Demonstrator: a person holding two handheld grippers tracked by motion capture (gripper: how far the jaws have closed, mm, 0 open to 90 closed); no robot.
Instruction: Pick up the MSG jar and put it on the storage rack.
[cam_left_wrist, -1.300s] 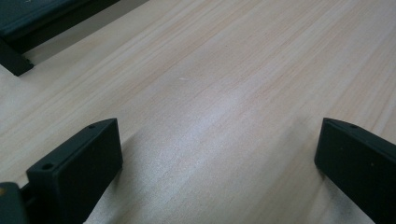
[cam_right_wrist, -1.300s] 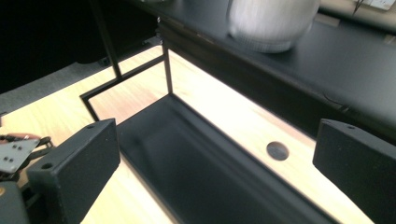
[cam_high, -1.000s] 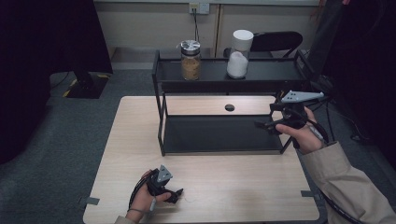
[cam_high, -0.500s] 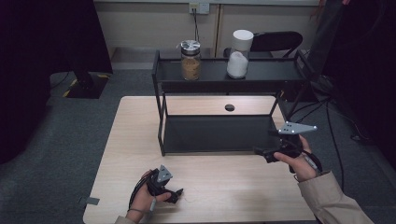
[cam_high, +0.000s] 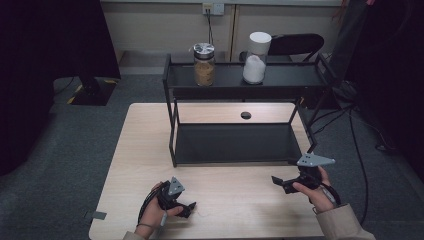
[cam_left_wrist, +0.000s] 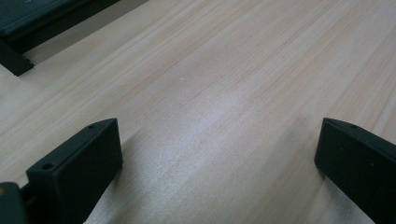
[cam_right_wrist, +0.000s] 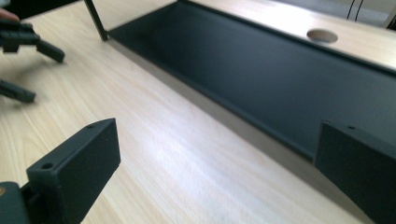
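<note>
Two-tier rack (cam_high: 240, 90) sits on tabletop (cam_high: 145, 145) toward far edge. On its top shelf: jar (cam_high: 204, 65) at left, canister (cam_high: 256, 59) to the right. Cable hole (cam_high: 245, 115) in tabletop behind lower tray (cam_high: 235, 142). Near edge, in front of rack: left tongs (cam_high: 190, 207) at left, right tongs (cam_high: 276, 181) at right, well apart. Chair (cam_high: 297, 45) behind rack.

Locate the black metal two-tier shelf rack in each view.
High view: black metal two-tier shelf rack, centre of the table.
Left gripper view: its corner, top left.
Right gripper view: lower tray, upper right.
Shared landmark: light wooden tabletop.
</note>
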